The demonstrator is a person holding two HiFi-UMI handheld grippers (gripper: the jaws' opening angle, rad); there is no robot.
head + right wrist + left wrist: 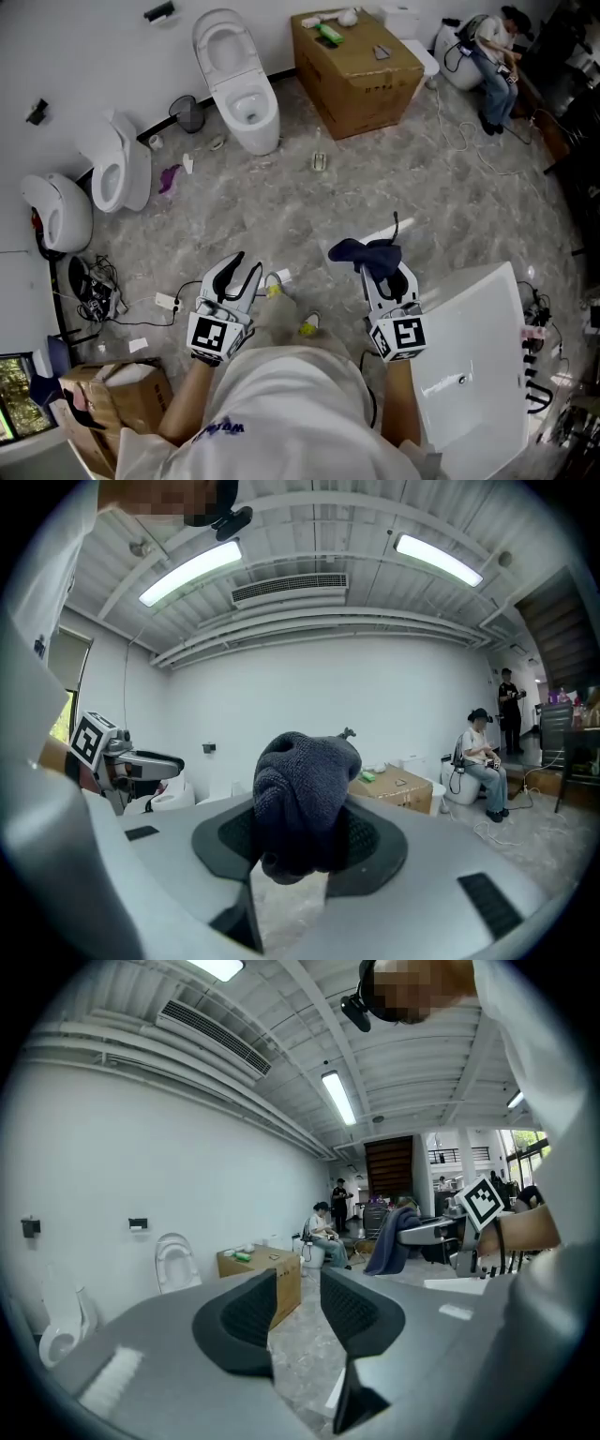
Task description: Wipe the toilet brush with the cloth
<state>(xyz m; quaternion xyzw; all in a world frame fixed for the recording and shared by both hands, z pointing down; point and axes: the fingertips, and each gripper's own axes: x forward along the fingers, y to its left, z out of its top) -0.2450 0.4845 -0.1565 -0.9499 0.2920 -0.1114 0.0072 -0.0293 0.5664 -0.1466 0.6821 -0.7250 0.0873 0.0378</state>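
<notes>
The left gripper (246, 266) has its jaws wide apart with nothing between them. In its own view, only the grey marbled floor (302, 1365) shows in the gap, with a cardboard box (272, 1274) beyond. The right gripper (389, 274) is clamped on a dark blue cloth (364, 251). In the right gripper view the cloth (305, 794) is bunched into a thick wad between the pads and bulges up above them.

In the head view both grippers sit side by side below the middle of the frame, one left of centre and one right of it, and they do not touch. A white panel (473, 361) lies just beside the right gripper, at the lower right. A tangle of cables (98, 295) sits at the left edge.

Farther up the frame, a white toilet (239, 89) stands at top centre against the wall. A second toilet (120, 171) is at the upper left, and the cardboard box (352, 75) lies right of the first one with small items on its top. A seated person (492, 47) is in the upper right corner.

The toilet brush cannot be picked out with any certainty — the small things on the floor near the toilets are too small to tell apart.
</notes>
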